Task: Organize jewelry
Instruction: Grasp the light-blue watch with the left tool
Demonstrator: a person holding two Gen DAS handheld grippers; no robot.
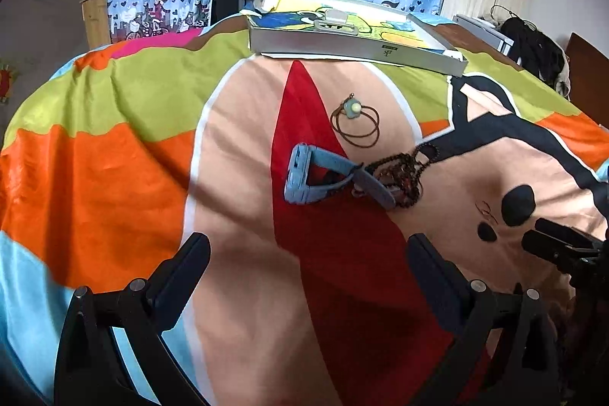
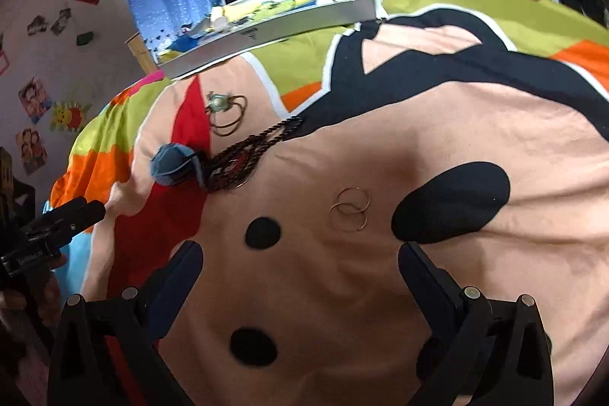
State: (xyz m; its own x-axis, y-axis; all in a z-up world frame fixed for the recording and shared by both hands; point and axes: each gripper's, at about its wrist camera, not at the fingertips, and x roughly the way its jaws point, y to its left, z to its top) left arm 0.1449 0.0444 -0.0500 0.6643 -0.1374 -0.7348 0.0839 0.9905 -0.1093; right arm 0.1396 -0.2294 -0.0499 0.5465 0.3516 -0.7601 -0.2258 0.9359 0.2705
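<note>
While both hover, left claw (image 1: 308,250) and right claw (image 2: 300,253) gape wide, seemingly empty.

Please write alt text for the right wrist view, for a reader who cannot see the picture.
The open right gripper hovers over a colourful cartoon bedspread, its fingers pointing toward thin hoop earrings lying just ahead. Farther left lie a dark beaded necklace, a blue watch and a cord pendant, with a flat grey box beyond.
</note>
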